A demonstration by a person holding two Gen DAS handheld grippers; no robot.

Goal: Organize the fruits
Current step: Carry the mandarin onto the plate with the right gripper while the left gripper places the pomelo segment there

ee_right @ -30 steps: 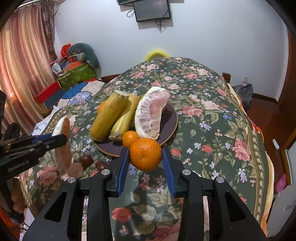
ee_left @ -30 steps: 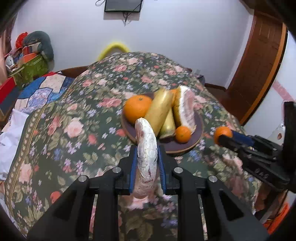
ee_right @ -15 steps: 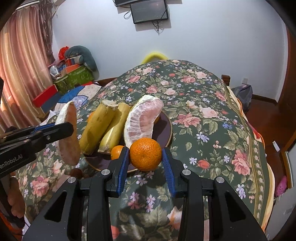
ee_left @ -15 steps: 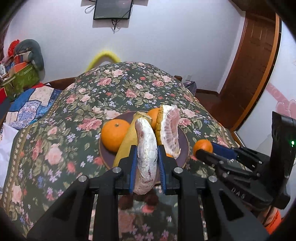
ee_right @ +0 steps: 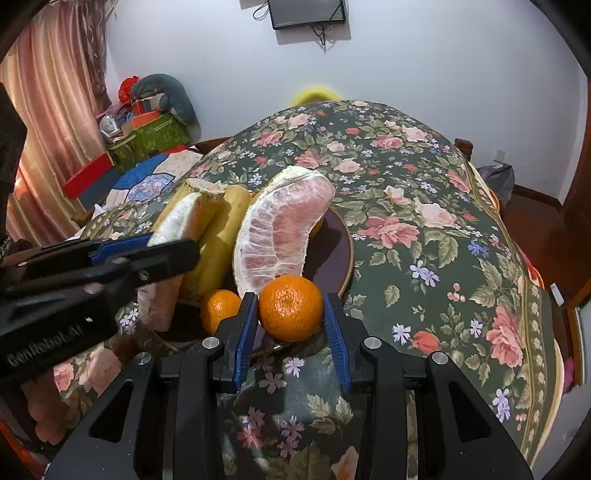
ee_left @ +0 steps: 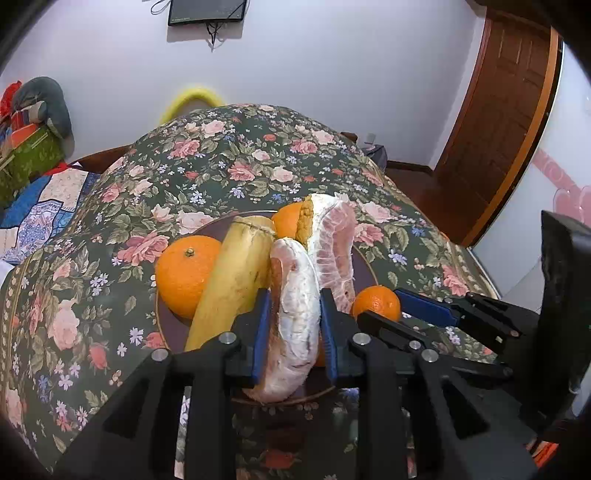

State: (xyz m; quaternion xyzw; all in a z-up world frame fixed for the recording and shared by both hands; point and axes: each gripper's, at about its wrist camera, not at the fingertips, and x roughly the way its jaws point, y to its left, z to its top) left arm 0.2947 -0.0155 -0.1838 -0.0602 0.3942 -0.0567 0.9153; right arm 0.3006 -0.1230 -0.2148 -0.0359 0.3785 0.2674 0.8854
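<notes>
Left gripper (ee_left: 291, 328): blue pads flank a peeled pomelo segment (ee_left: 295, 325), which stands upright between them over the near edge of the plate (ee_left: 360, 258); jaws have just been opening a little, and whether the pads still press on the segment can't be told — its lower end looks to meet the plate rim.
Right gripper (ee_right: 290, 325): jaws clamped on a mandarin (ee_right: 291, 308), one pad on each side, held at the plate's near-right rim.
Plate: dark, round, on a floral tablecloth (ee_left: 221, 170).
On plate, left-wrist view: large orange (ee_left: 186, 275) at the left; banana (ee_left: 232, 280) leaning beside it; big pomelo wedge (ee_left: 334, 243) w/ pith and pink flesh behind the held segment; another orange fruit (ee_left: 290, 219) partly hidden at the back.
On plate, right-wrist view: small mandarin (ee_right: 219, 308) just left of the held one, touching the wedge's base.
Room: wall-mounted screen (ee_left: 207, 11) up top; wooden door (ee_left: 509, 122) to the right — piled boxes and cushions (ee_right: 151, 122) by a pink curtain (ee_right: 51, 122) in the far-left corner.
</notes>
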